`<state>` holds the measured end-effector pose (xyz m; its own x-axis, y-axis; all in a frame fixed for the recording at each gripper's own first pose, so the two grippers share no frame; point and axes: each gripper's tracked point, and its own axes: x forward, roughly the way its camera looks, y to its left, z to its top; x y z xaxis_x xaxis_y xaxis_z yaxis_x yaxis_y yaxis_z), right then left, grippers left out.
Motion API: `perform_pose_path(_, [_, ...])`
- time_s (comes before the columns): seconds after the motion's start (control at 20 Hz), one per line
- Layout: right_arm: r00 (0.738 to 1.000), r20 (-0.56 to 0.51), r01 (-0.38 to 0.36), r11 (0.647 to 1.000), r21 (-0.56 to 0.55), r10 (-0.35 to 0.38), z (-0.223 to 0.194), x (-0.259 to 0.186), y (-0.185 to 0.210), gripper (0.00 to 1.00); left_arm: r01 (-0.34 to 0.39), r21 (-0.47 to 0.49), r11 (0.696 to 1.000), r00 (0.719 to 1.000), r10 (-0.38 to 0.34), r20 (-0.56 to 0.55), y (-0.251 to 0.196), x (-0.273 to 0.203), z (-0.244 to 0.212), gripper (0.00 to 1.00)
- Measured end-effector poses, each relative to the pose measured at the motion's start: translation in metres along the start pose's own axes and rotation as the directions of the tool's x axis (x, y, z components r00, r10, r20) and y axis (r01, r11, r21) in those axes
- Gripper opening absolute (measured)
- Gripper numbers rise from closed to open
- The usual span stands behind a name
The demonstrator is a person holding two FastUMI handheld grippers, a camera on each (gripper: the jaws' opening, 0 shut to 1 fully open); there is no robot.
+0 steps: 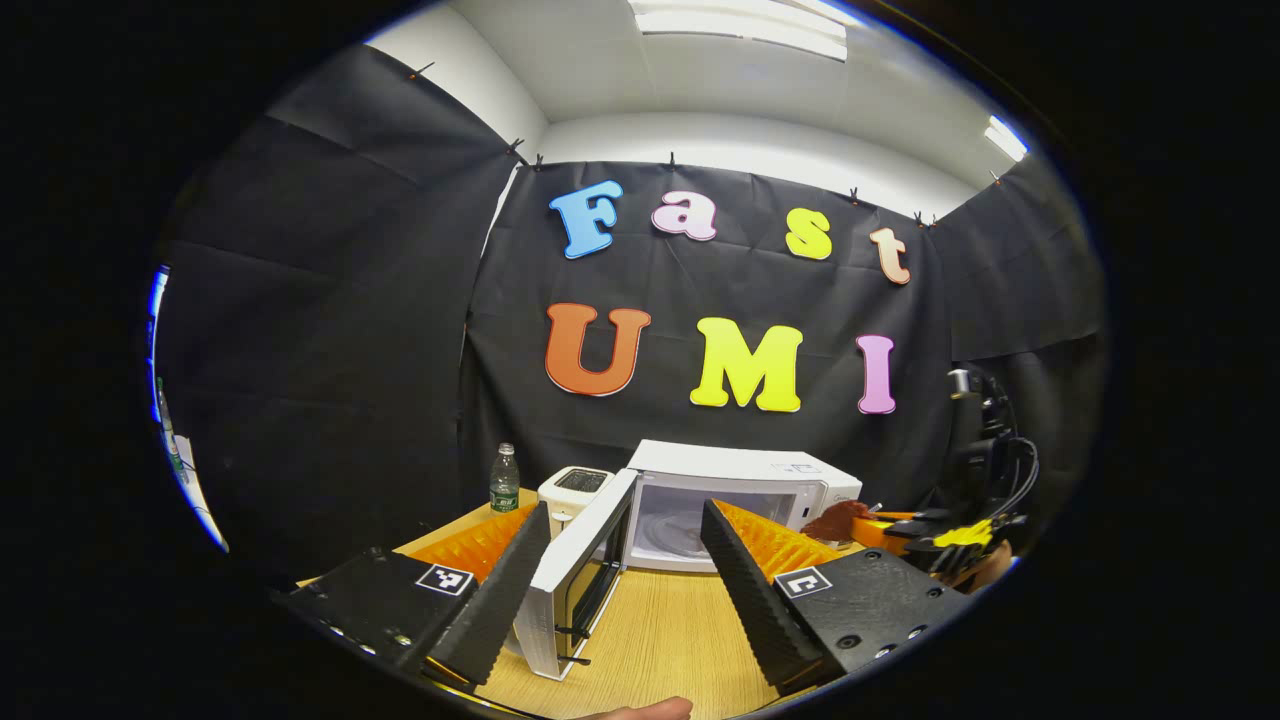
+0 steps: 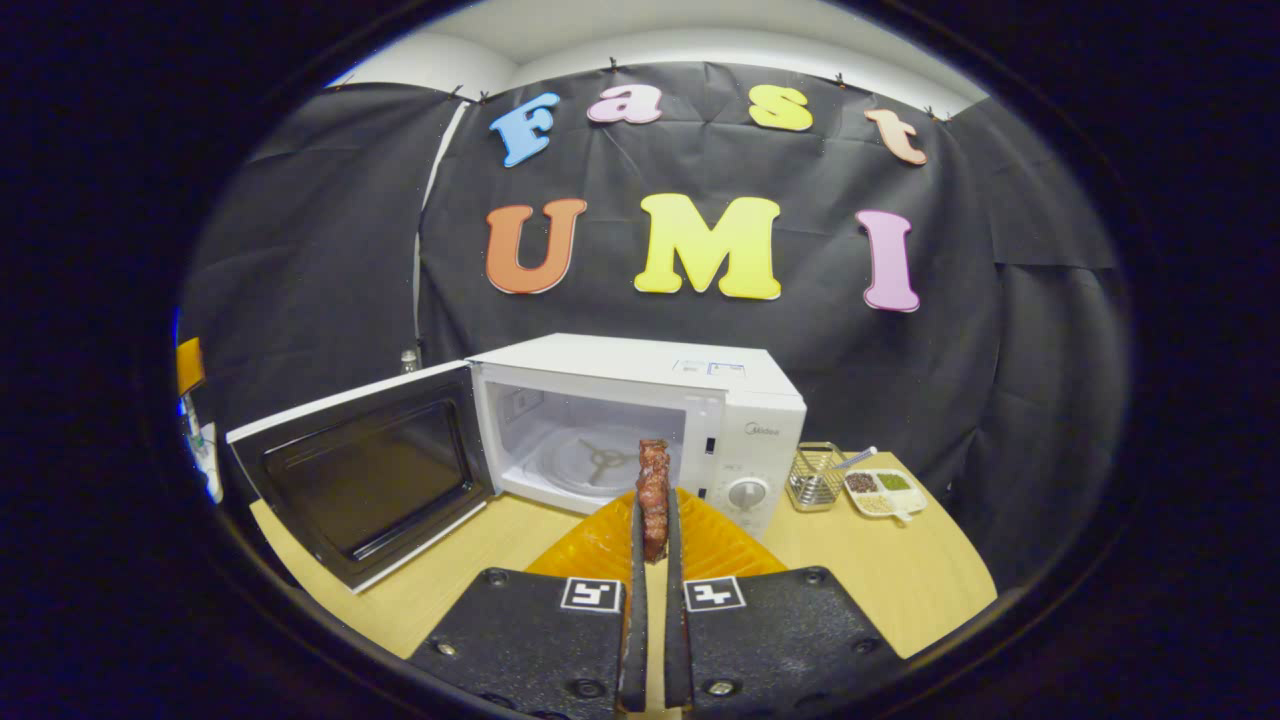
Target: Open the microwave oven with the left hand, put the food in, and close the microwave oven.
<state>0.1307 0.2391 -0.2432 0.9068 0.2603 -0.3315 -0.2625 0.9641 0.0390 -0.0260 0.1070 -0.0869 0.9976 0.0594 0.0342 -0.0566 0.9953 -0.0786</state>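
- On the light wooden table, a white box-shaped microwave oven stands against the black cloth wall, its control panel with a round knob on the right side.
- Left of the cavity, the white-framed microwave door with a dark window is swung fully open on its left hinge; inside, a round glass turntable lies on the cavity floor.
- Near the camera in the right gripper view, the right gripper has its two fingers drawn together on a reddish-brown strip of food, which stands upright between them in front of the open cavity and outside it.
- Near the camera in the left gripper view, the left gripper has its two fingers spread wide apart with nothing between them; the edge of the open door lies just beside its left finger, though contact cannot be judged.
- Right of the oven, a small wire basket and a white divided dish of assorted foods sit side by side on the table.
- Left of the oven, a white toaster and a clear plastic bottle stand at the far side of the table.
- At the right edge of the left gripper view, the right gripper appears farther off, with the food at its tip.
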Motion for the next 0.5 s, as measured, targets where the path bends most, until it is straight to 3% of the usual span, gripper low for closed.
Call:
perform_pose_path(0.2, [0.999,0.022,0.047,0.994,0.101,-0.049,-0.007,0.052,0.032,0.1,-0.005,0.006,1.0,1.0,0.005,0.013,0.004,0.002,0.001,0.93])
perform_pose_path(0.4, [0.998,0.006,0.061,0.991,0.119,-0.062,-0.021,0.105,0.056,0.1,0.0,-0.002,1.0,1.0,0.0,-0.003,0.005,0.01,-0.002,0.94])
perform_pose_path(0.45, [0.998,0.001,0.06,0.99,0.126,-0.06,-0.024,0.118,0.061,0.02,-0.004,0.001,1.0,1.0,0.004,0.0,0.007,0.012,-0.001,0.93])
perform_pose_path(0.5, [0.999,-0.003,0.053,0.989,0.139,-0.053,-0.025,0.13,0.066,0.1,-0.011,0.003,1.0,1.0,0.011,-0.001,0.009,0.015,-0.002,0.93])
